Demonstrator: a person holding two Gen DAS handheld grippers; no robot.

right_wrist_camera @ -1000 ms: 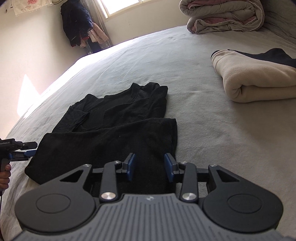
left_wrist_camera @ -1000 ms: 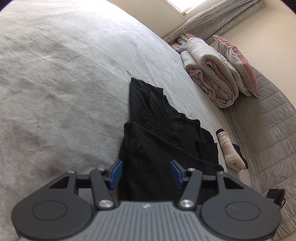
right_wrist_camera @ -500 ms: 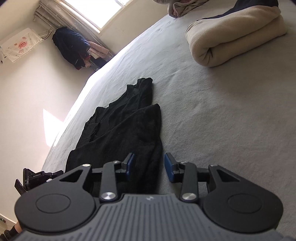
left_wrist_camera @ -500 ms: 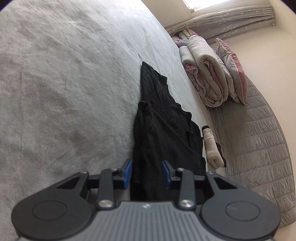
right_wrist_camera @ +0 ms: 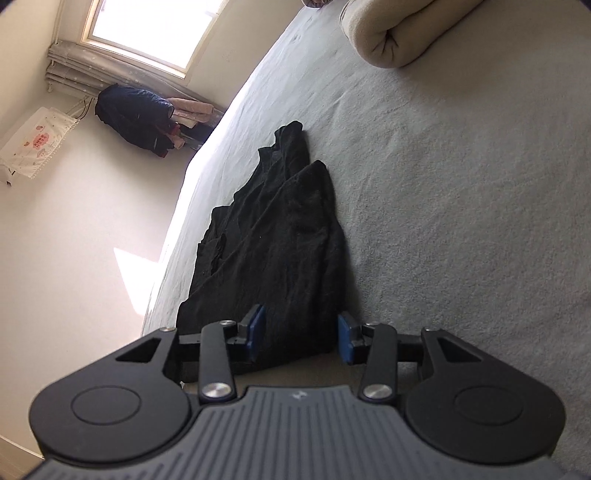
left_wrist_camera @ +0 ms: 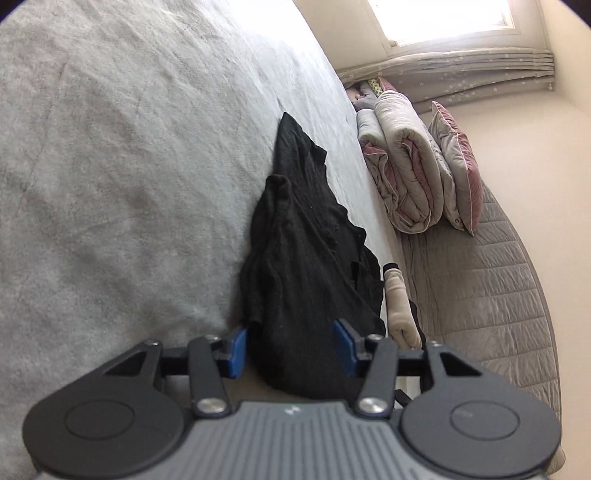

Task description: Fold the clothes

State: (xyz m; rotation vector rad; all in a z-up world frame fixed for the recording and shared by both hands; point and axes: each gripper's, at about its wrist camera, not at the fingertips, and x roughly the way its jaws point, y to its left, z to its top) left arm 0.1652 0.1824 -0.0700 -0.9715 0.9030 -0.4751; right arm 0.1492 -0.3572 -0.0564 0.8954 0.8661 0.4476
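Note:
A black garment lies half-folded on the grey bedspread. In the left wrist view its near end lies between the blue pads of my left gripper. Those jaws are opening, and the pads stand a little off the cloth on both sides. In the right wrist view the other near corner of the garment lies between the pads of my right gripper. This gripper is open too, its right pad beside the cloth's edge.
A rolled beige garment lies on the bedspread to the far right; its end also shows beyond the black one. A folded quilt and pillow sit by the padded headboard. Clothes hang under the window.
Both grippers rolled and sank lower over the garment's near edge, so the bed now looks tilted. The left jaws narrowed, then widened again. The cloth now reaches between both pairs of pads.

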